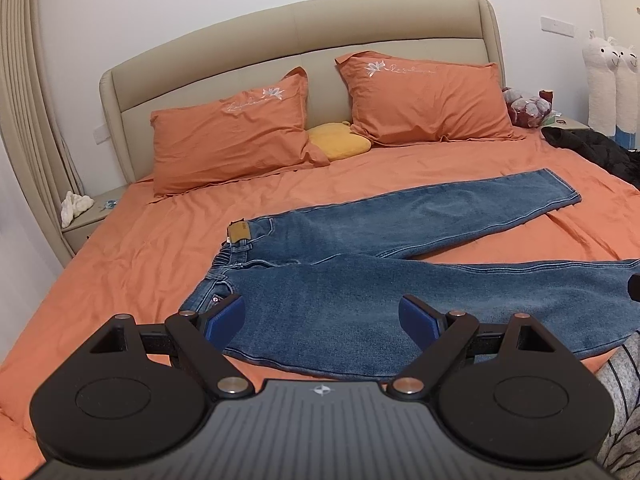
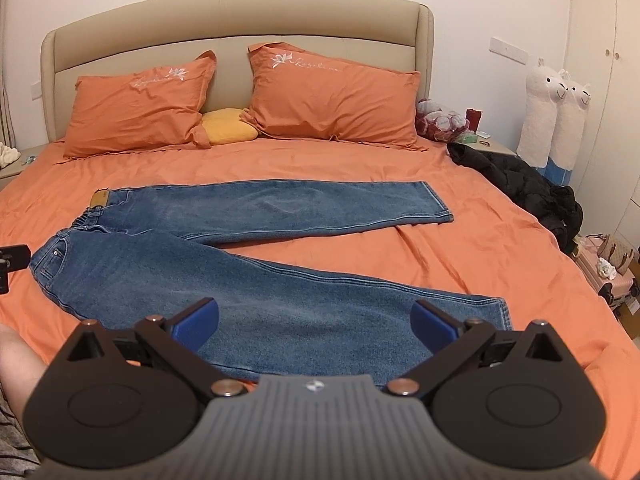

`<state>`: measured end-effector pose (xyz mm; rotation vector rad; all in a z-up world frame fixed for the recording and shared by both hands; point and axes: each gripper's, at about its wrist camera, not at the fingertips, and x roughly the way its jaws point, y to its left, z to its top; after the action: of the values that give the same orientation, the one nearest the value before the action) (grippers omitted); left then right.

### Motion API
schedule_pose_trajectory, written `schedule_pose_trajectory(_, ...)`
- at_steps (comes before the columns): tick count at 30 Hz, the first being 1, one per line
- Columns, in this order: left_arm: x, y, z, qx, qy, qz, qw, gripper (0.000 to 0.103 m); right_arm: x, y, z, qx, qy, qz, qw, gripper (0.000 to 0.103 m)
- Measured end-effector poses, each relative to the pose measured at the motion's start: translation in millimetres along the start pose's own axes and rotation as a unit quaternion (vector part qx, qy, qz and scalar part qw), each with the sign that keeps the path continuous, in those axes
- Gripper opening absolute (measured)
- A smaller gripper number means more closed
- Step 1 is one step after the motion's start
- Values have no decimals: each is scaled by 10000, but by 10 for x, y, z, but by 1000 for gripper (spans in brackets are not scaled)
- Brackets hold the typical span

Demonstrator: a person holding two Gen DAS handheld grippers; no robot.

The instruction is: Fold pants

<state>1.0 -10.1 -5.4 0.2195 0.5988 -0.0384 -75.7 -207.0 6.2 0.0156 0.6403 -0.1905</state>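
Orange bedding covers a wide bed (image 1: 120,264) with a padded beige headboard (image 1: 304,36); two orange pillows (image 1: 232,136) and a small yellow cushion (image 1: 340,142) are propped against it. Blue jeans (image 1: 360,248) are spread flat across the near half of the bed, waistband to the left, the two legs splayed apart toward the right, nothing folded yet.

Denim of this kind is judged fairly heavy and limp, with thick seams; it should slide little on the cotton sheet. Firm holds are offered by the waistband and the leg hems, where the cloth is doubled.

The left gripper (image 1: 320,316) is held low over the seat area, jaws spread wide and empty. The right gripper (image 2: 314,320) is held over the near leg, jaws likewise spread and empty.

Only the right wrist view shows the near hem (image 2: 500,312) whole, plus a black jacket (image 2: 520,184) at the bed's right edge and a suitcase (image 2: 608,276) on the floor. The tan waistband patch (image 1: 238,232) is shown closer in the left wrist view, along with a bedside stand (image 1: 92,216).
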Motion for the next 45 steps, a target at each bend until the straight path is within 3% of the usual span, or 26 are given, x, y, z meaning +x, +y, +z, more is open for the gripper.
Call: schedule_pose_trajectory(45, -6, 11, -44, 31, -5, -25, 10000, 101, 3, -1, 0, -44, 54, 4, 10000, 98)
